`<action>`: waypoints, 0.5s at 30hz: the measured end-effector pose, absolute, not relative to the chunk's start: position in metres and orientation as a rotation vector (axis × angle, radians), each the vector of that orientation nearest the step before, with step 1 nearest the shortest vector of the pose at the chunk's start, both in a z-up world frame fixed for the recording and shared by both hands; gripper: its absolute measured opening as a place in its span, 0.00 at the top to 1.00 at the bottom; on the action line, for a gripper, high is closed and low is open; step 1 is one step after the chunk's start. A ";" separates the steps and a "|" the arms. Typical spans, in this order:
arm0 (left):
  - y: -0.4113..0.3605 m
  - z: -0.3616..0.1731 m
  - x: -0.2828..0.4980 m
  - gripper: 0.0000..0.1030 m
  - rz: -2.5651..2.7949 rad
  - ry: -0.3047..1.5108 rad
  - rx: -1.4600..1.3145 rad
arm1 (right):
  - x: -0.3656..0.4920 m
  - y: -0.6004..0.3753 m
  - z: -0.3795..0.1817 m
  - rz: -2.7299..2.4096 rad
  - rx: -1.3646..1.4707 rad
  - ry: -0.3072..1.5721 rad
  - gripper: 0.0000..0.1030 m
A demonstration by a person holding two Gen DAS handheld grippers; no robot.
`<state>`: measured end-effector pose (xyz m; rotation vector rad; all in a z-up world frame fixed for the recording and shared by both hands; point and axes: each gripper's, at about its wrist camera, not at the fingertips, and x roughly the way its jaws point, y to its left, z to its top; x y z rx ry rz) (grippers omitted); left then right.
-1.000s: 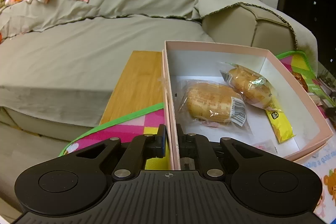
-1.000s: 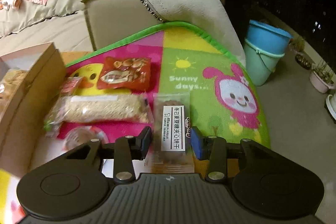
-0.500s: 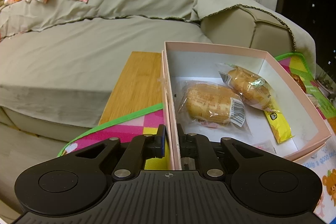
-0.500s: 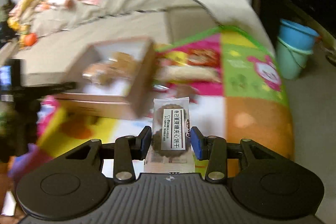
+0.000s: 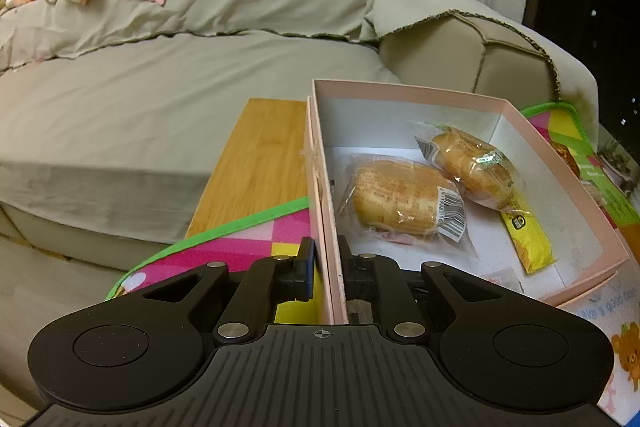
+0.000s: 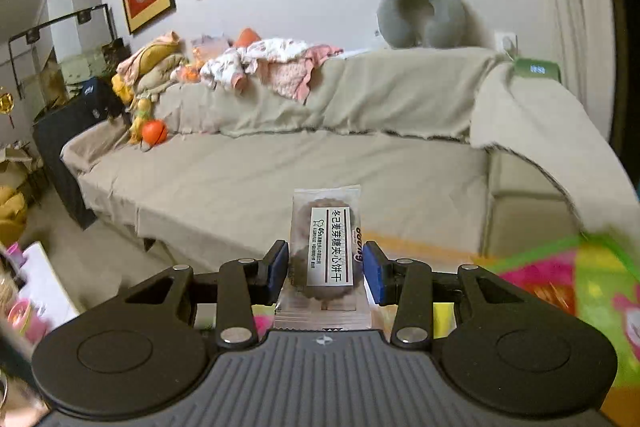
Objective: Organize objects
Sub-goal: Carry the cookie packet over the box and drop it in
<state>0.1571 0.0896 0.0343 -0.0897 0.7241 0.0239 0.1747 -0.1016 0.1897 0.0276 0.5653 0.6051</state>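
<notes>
In the left wrist view my left gripper (image 5: 326, 259) is shut on the near left wall of an open pink box (image 5: 408, 93). Inside the box lie two wrapped bread rolls (image 5: 400, 199) (image 5: 468, 163) and a yellow sachet (image 5: 528, 239). In the right wrist view a clear cookie packet (image 6: 326, 247) with a white label stands upright between the blue pads of my right gripper (image 6: 326, 259), held in the air in front of the sofa. Those jaws are opening slightly, and the pads still touch the packet's sides.
The box sits on a bright play mat (image 5: 248, 239) laid over a wooden table (image 5: 264, 155). A beige covered sofa (image 5: 140, 107) with piled clothes (image 6: 272, 67) lies beyond. A corner of the mat (image 6: 560, 275) shows low right in the right wrist view.
The right wrist view has swung up from the mat and box to the sofa and wall, with the cookie packet still between the fingers. The left gripper has stayed on the box wall.
</notes>
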 end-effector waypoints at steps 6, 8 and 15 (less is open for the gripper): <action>0.091 0.034 0.157 0.88 0.016 0.720 -0.096 | 0.207 -0.086 0.156 0.584 0.081 0.682 0.51; 0.090 0.034 0.157 0.88 0.018 0.719 -0.095 | 0.204 -0.105 0.147 0.551 0.101 0.687 0.50; 0.091 0.033 0.155 0.88 0.025 0.715 -0.106 | 0.200 -0.194 0.113 0.341 0.137 0.712 0.43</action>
